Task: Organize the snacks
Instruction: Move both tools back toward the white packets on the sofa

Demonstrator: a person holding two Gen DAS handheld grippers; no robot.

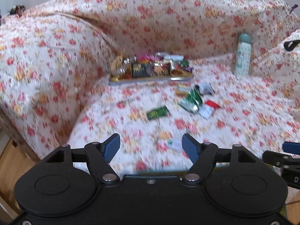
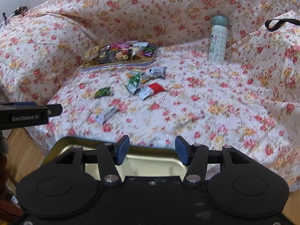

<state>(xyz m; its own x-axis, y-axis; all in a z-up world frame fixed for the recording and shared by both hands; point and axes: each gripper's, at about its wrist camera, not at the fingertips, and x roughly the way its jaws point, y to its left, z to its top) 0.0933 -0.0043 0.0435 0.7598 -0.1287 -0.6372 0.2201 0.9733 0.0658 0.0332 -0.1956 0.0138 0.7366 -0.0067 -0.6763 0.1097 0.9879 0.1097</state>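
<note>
A snack-filled tray (image 2: pixel 116 64) rests at the back of the flower-print sheet, and its rim (image 1: pixel 150 79) shows blurred in the left wrist view. Loose packets lie in front of it: a green one (image 2: pixel 102 92) (image 1: pixel 157 112), a green-white one (image 2: pixel 134 83), a red-white one (image 2: pixel 151 91), a white-blue one (image 2: pixel 158 72) and a pale stick packet (image 2: pixel 106 115). An empty golden tin (image 2: pixel 150 161) sits at the sheet's near edge, directly under my right gripper (image 2: pixel 152 150), which is open with nothing in it. My left gripper (image 1: pixel 151 146) is open too, empty, above the near sheet.
A pale green bottle (image 2: pixel 217 39) (image 1: pixel 242 56) stands upright at the back right against the draped backrest. A black strap (image 2: pixel 281 23) lies on the right armrest. Wooden floor (image 2: pixel 24 150) shows at the lower left. The left gripper (image 2: pixel 54 109) enters the right wrist view from the left.
</note>
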